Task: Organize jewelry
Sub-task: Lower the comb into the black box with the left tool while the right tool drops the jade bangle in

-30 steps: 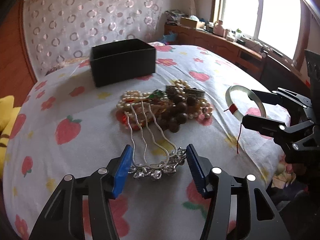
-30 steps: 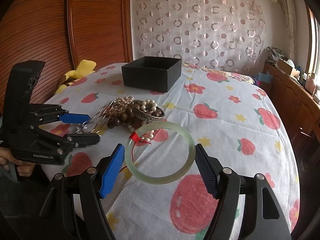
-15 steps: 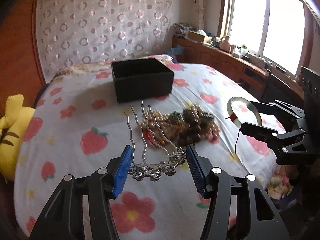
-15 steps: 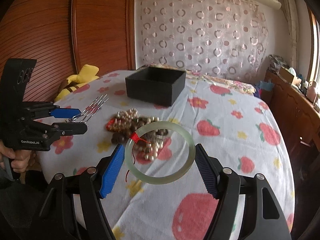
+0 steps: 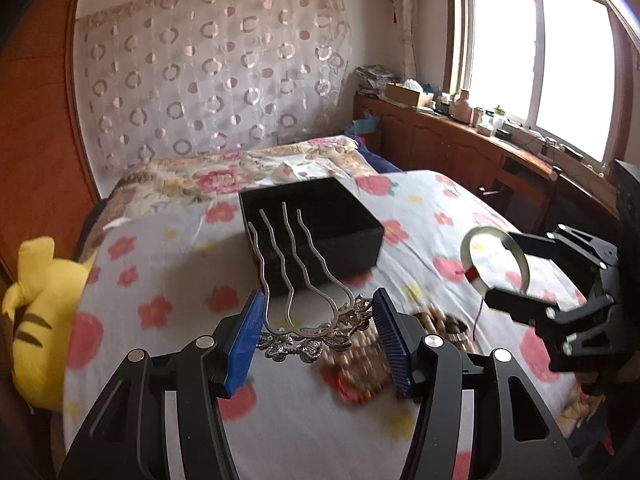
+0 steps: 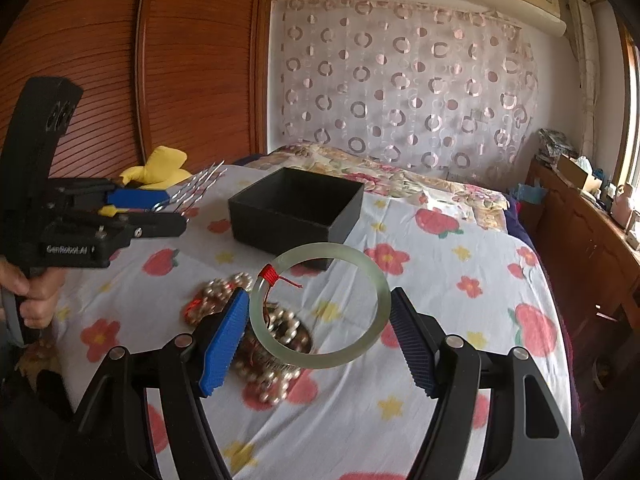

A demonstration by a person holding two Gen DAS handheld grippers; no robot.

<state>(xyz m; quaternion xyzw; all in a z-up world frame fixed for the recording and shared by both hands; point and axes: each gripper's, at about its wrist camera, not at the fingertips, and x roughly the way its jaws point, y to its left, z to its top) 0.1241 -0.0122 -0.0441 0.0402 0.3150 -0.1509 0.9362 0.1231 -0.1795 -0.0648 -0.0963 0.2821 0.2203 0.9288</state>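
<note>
You've got both claws up off the bed, left claw (image 5: pixel 318 334) and right claw (image 6: pixel 316 338) each clamped tight, pointing slightly downward.

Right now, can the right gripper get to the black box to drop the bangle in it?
Probably yes. The right gripper holds the bangle above the bed, the black box is open on top, and nothing stands between them. The left gripper with the hair comb is off to one side.

Daylit window (image 5: pixel 536 60), circle-patterned curtain (image 5: pixel 212 80), wooden wardrobe (image 6: pixel 168 64)
</note>
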